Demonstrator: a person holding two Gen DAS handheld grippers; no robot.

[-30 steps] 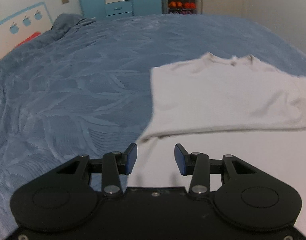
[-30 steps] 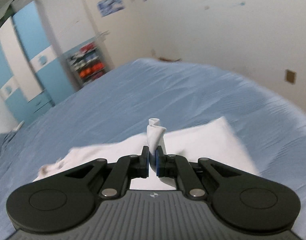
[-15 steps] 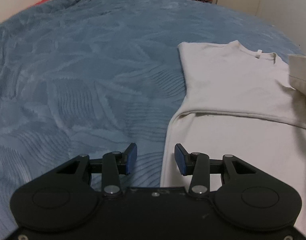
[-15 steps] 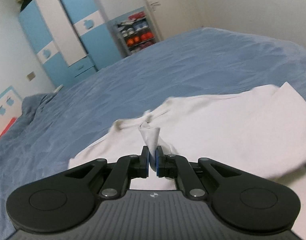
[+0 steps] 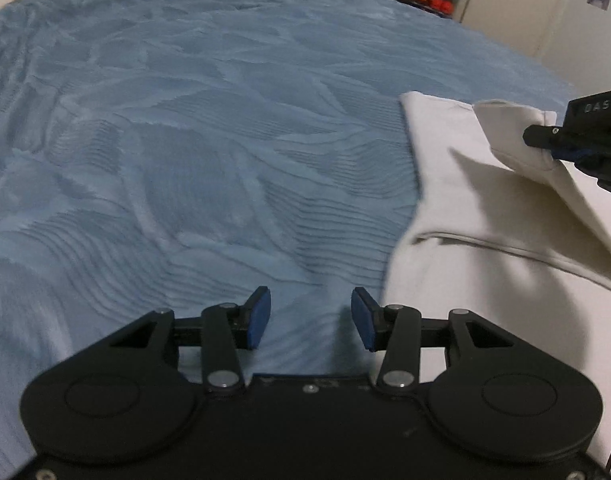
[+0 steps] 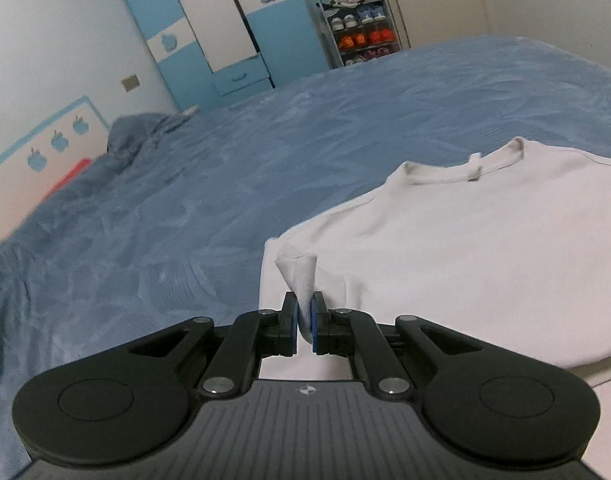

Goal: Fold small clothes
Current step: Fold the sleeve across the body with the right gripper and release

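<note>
A cream-white shirt (image 6: 465,248) lies spread on the blue bedspread (image 6: 225,184), its neckline (image 6: 473,160) toward the far side. My right gripper (image 6: 304,320) is shut on a pinched-up fold of the shirt's fabric (image 6: 299,272), held over the shirt's left edge. In the left wrist view the same shirt (image 5: 485,272) fills the right side, and the right gripper (image 5: 561,148) enters from the right edge holding a lifted flap (image 5: 517,136). My left gripper (image 5: 310,318) hovers open above the bedspread (image 5: 185,160), just left of the shirt's edge, with nothing between its fingers.
A blue and white wardrobe (image 6: 225,28) and a shelf of shoes (image 6: 361,36) stand beyond the bed. A rumpled blue blanket (image 6: 141,132) lies at the bed's far left. A wall panel with apple shapes (image 6: 45,152) lines the left side.
My right gripper has carried the pinched fabric leftward across the shirt to its left edge. My left gripper, still open, has shifted left off the shirt and over the bedspread.
</note>
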